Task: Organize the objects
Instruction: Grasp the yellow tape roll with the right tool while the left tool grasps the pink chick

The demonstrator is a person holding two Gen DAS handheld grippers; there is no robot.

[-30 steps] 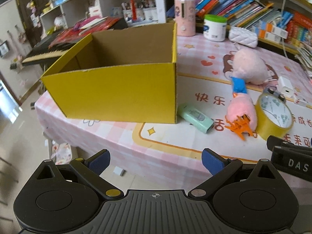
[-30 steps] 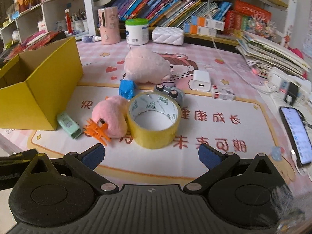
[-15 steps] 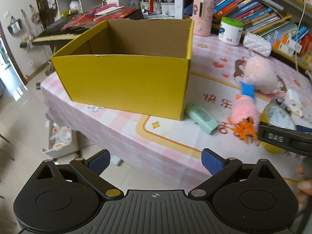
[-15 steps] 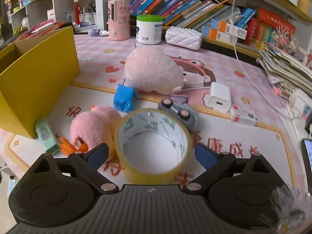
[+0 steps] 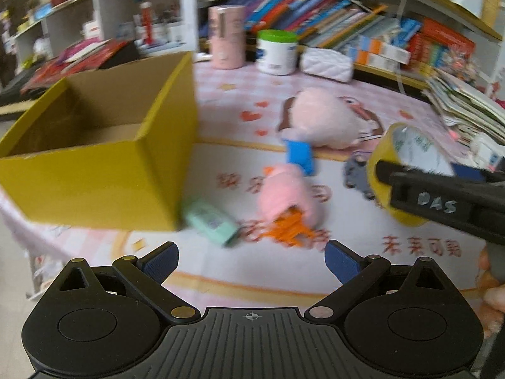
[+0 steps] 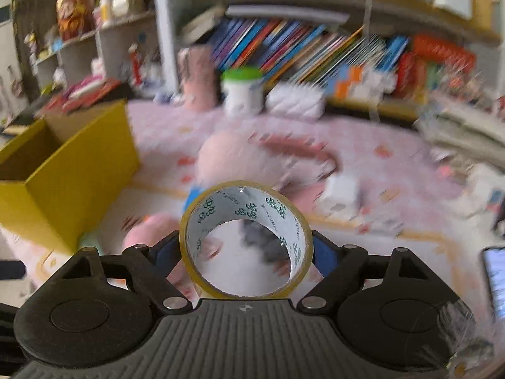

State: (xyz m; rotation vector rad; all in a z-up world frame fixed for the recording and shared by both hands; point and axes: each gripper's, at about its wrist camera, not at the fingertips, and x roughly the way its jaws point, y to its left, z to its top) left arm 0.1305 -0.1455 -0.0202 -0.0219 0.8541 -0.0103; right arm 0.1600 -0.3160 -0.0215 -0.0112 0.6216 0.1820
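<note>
Now the right tongs (image 6: 246, 249) clamp the tape roll (image 6: 246, 240) between both pads; left tongs (image 5: 251, 257) gape, holding nothing.

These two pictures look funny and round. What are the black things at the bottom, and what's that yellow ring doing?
A person holds a grabbing tool in each hand, and each tool carries a camera looking forward. The left tool is open and holds nothing. The right tool is squeezing a roll of yellow tape. On the pink table cover sit a yellow cardboard box, a pink plush toy, a mint green stapler and an orange hair claw.
</note>
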